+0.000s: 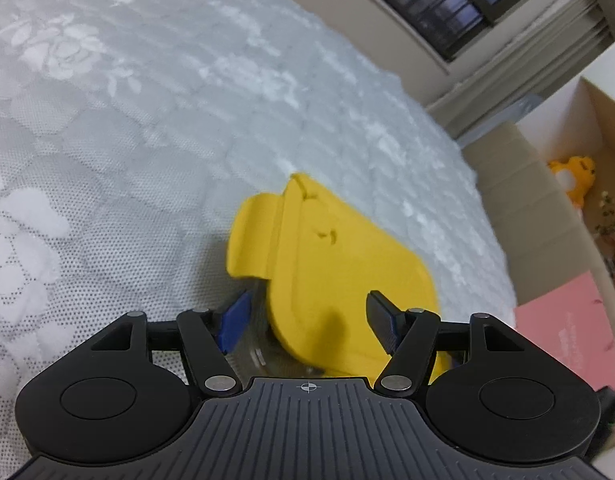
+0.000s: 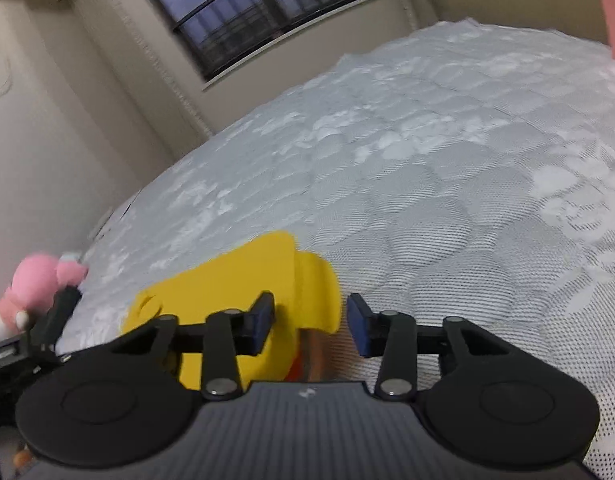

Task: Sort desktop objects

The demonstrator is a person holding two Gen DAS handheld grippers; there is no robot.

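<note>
A clear storage box with a yellow lid (image 1: 339,264) lies on the grey-white quilted cover (image 1: 147,140), and both grippers are at it from opposite ends. My left gripper (image 1: 307,320) straddles one end. Its left pad (image 1: 235,320) stands beside the clear wall and its right finger (image 1: 381,320) is over the lid, with no clear squeeze showing. My right gripper (image 2: 310,322) stands open around the yellow latch flap (image 2: 317,292) at the lid's (image 2: 227,276) other end, with a small gap to its right pad (image 2: 357,326). Something orange (image 2: 295,368) shows through the clear wall.
A pink plush toy (image 2: 39,284) lies at the cover's left edge. Beyond the right edge stand an open cardboard box (image 1: 515,184) with a yellow plush (image 1: 575,176) and a flat pink item (image 1: 567,332). A wall with a dark window (image 2: 267,12) is behind.
</note>
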